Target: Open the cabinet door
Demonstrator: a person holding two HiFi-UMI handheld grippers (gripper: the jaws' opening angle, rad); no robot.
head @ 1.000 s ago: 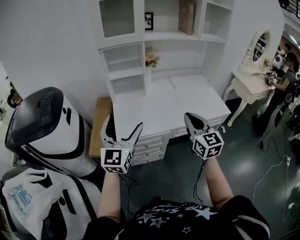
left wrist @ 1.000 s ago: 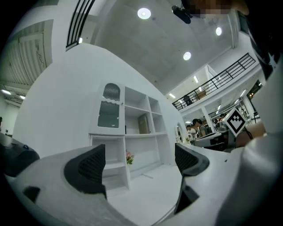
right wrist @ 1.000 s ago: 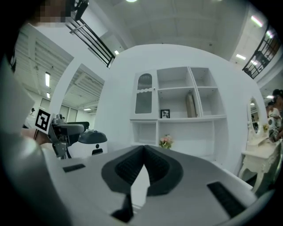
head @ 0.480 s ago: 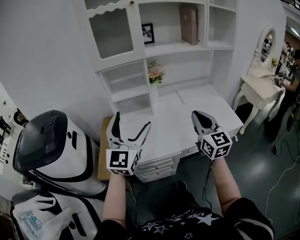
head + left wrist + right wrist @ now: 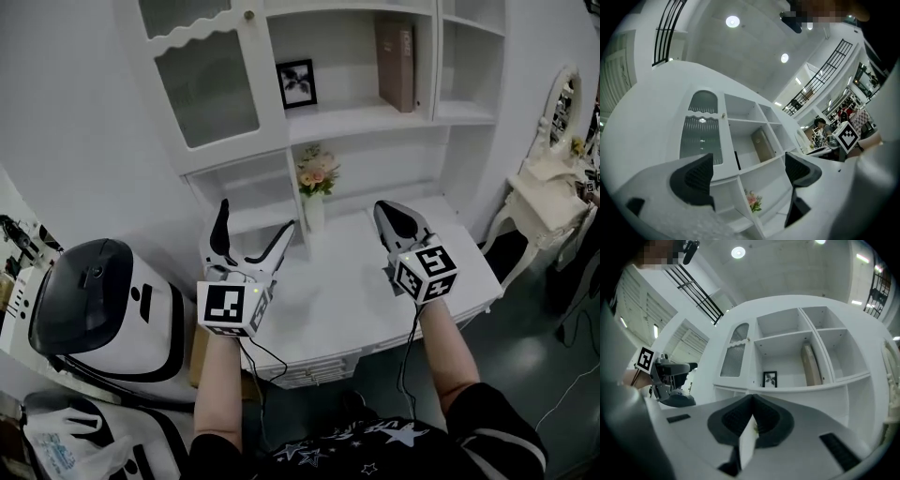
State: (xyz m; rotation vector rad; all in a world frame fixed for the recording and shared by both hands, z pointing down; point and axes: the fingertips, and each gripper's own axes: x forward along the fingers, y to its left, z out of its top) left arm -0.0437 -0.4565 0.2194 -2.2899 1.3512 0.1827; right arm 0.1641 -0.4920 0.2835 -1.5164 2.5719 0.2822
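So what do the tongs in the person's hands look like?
The left tongs and right tongs have white bodies with black pointed jaw pads. Each carries a white cube printed with black square markers and trails a thin black cable. The person wears a black short-sleeved top with white stars.

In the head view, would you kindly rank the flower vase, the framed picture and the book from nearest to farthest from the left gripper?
Measured from the left gripper:
1. Nearest, the flower vase, on the desk just to the gripper's right.
2. Next, the framed picture, on the shelf above the vase.
3. Farthest, the book, upright further right on that same shelf.
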